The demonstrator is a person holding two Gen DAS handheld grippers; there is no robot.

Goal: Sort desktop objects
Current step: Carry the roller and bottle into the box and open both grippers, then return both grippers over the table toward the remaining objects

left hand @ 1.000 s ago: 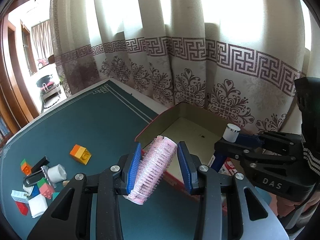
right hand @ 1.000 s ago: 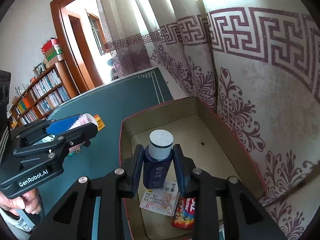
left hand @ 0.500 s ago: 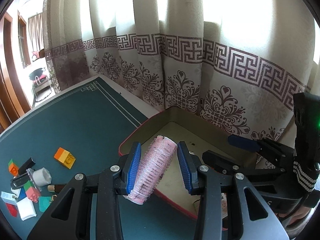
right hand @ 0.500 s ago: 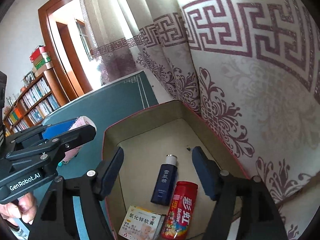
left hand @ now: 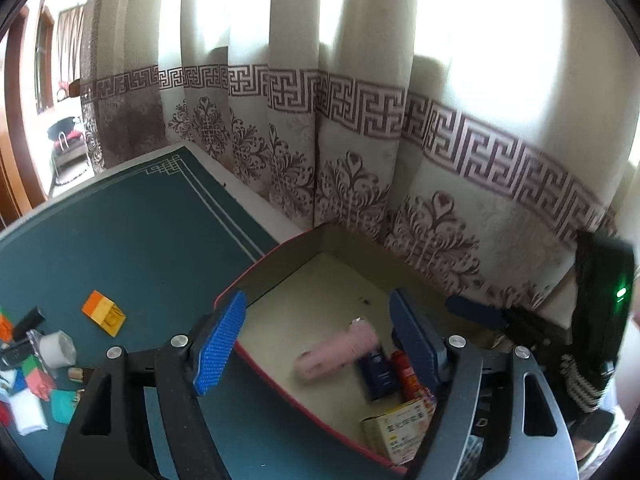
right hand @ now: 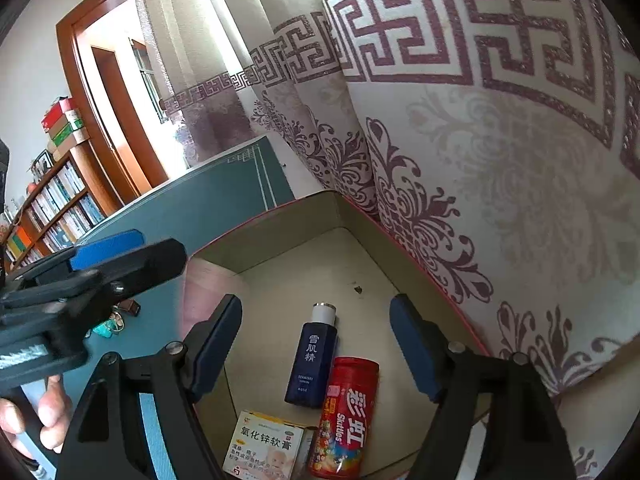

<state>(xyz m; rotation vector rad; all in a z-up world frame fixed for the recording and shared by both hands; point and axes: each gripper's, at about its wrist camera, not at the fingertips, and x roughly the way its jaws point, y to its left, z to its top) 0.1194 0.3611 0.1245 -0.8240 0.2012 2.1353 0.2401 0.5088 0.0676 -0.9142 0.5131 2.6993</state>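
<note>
The landmark is the open rectangular box with a red rim and beige inside, which stands on the dark green desk against the patterned cream curtain. The left tool hangs over the box's near left edge with its blue-padded jaws spreading wide apart and nothing pressed between them; below that gap, blurred, the pink bristled cylindrical hair roller is inside the box, and the blur hides whether it touches the floor. The right tool is over the same box, its dark blue jaws also opening, clear of everything under them. Inside the box, near its front, the dark blue bottle with a white cap lies flat, cap toward the box's far wall; just beside it on the curtain side lies the red cylindrical candy tube, and at the near end sits the small white and yellow printed carton. Outside the box, well off to its left on the desk, are an orange and yellow toy block, a short white cylinder and a cluster of small coloured pieces too small to tell apart. A person's hand grips the left tool's handle, seen in the right wrist view.
</note>
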